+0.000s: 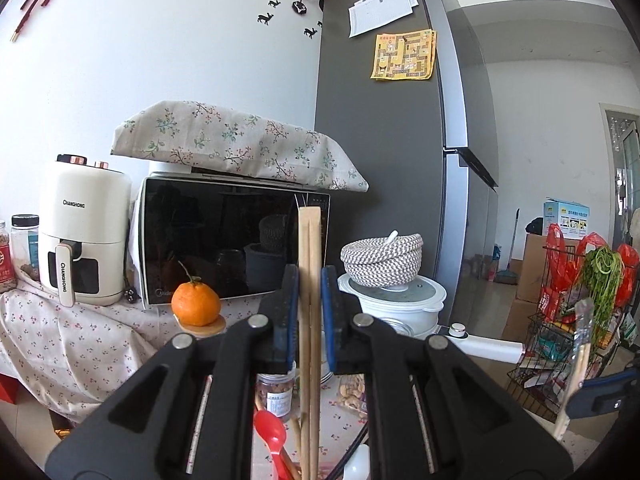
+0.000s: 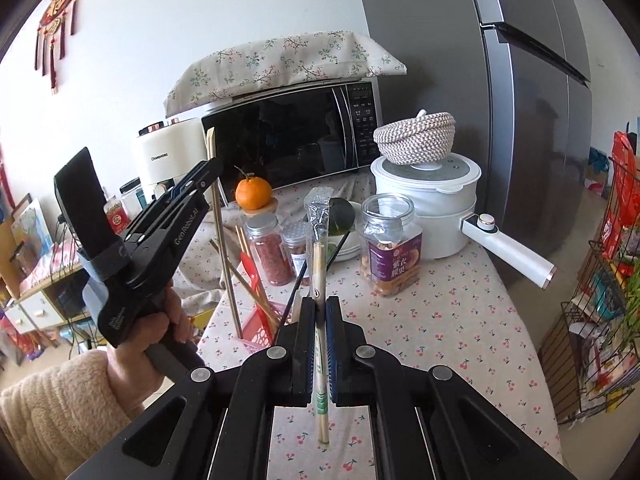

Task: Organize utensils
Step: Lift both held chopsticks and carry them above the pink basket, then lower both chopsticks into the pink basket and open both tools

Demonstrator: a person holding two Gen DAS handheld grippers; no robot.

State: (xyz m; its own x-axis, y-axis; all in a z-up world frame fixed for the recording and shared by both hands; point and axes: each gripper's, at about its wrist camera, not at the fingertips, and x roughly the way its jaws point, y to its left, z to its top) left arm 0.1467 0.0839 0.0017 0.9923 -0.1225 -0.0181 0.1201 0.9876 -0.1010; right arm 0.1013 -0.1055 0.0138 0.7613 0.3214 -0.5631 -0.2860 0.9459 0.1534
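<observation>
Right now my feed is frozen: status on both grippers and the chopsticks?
Left gripper shut on bare wooden chopsticks. Right gripper shut on plastic-wrapped chopsticks. Red slotted basket below, unobstructed.

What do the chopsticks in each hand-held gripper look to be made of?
Left pair of chopsticks: apparently bare wood or bamboo, pale tan, matte, faint grain. Right chopsticks: similar pale bamboo-like stick, inside a clear, glossy, crinkled plastic wrapper.

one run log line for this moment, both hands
left gripper: shut on bare chopsticks | right gripper: shut on wrapped chopsticks | red basket: below
</observation>
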